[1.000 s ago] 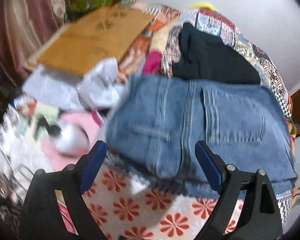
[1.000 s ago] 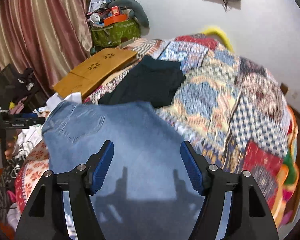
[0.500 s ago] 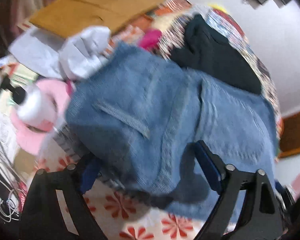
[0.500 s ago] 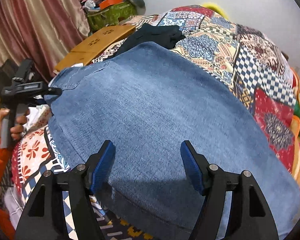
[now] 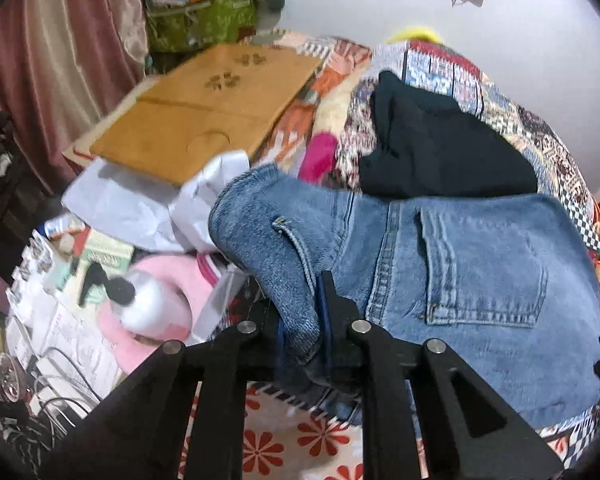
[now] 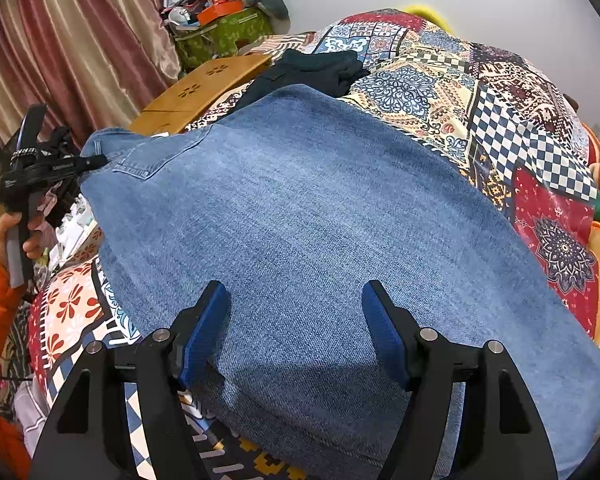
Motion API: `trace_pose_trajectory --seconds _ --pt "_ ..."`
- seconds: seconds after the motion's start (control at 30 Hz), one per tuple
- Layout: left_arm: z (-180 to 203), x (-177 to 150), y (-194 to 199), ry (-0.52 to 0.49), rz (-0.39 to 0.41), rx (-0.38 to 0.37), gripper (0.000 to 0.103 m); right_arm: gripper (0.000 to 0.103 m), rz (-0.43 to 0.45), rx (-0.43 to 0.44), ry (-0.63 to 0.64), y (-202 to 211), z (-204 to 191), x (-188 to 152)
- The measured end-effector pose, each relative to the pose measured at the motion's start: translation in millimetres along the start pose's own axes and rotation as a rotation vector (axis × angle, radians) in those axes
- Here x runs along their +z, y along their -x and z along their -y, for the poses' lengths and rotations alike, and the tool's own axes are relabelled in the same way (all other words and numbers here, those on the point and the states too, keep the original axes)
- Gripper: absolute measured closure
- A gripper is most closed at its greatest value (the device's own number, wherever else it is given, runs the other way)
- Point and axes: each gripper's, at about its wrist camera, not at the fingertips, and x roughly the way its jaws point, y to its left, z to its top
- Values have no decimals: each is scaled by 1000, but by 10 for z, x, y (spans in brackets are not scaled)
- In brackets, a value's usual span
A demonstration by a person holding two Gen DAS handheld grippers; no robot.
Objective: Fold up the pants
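Item: blue denim pants (image 6: 320, 220), spread flat on patchwork quilt (image 6: 500, 92)
Left gripper (image 5: 302, 320): jaws closing, pinching waistband corner
Right gripper (image 6: 294, 328): jaws apart, poised above denim, gripping nothing

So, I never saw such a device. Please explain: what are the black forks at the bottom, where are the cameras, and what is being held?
There is no robot here. A person holds a hand tool with two fingers in each hand, and each tool carries a wide-angle camera that looks along its fingers. That is why black fingers fill the bottom of both pictures.

In the left tool's view, the left gripper is closing on the waistband edge of the blue jeans, which is bunched between its fingers. In the right tool's view, the right gripper is open above the jeans, holding nothing. The jeans lie on a patchwork bedspread, with a dark garment behind them.
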Motion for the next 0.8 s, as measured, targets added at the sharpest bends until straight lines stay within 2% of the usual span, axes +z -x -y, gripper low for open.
trace_pose_trajectory --seconds 0.1,0.17,0.27,0.37,0.4,0.43,0.5,0.6,0.7,0.8 --pt "13 -156 -266 1 -61 0 82 36 1 -2 2 3 -12 -4" --pt "6 -249 -477 23 -133 -17 79 36 -1 -5 0 6 -11 0" --pt "2 -210 -450 12 -145 -30 78 36 -9 -18 -13 43 1 1" --pt "68 -216 -376 -63 -150 -15 76 36 -3 -42 -46 139 88 -43" --pt "92 -216 -330 -79 -150 0 68 36 2 -52 -63 175 127 -71" --pt "117 -207 -275 -99 -151 43 52 36 10 -63 -86 226 183 -112" --pt "153 -172 -109 -143 -98 81 41 36 32 -93 -148 365 336 -225" --pt "197 -83 141 -174 -43 103 38 36 65 -155 -268 604 654 -460" --pt "281 46 321 -167 3 83 28 36 92 -230 -417 873 1036 -780" --pt "494 187 412 -172 32 30 24 36 118 -304 -556 1126 1407 -1116"
